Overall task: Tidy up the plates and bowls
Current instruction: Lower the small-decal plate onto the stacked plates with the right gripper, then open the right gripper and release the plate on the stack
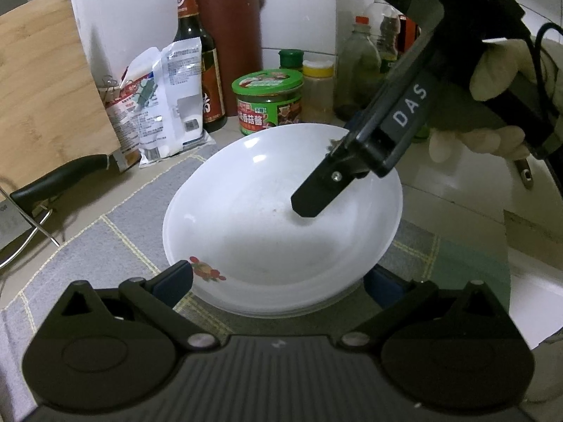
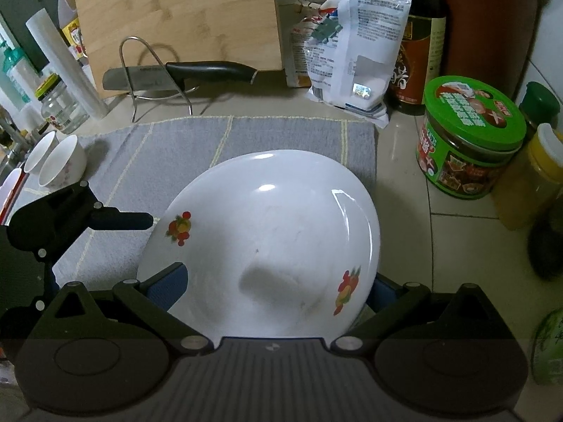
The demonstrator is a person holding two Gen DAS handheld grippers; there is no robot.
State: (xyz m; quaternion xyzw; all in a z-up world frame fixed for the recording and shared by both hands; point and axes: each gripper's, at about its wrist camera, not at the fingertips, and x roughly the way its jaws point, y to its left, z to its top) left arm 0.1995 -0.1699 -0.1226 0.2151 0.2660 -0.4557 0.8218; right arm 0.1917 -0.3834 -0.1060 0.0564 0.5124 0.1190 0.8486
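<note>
On the grey mat (image 1: 116, 246), seen from the left wrist, a white plate (image 1: 281, 218) is lying on a stack, tilted. The left gripper (image 1: 278, 281) is standing with jaws wide apart, flanking the plate's near rim without clamping it. The right gripper (image 1: 313, 200) is hovering over the plate; whether its jaws are apart cannot be told from this view.

From the right wrist, the right gripper (image 2: 278, 281) is showing jaws spread around the fruit-patterned plate (image 2: 267, 232). Two small bowls (image 2: 52, 161) are sitting at the mat's left edge.
</note>
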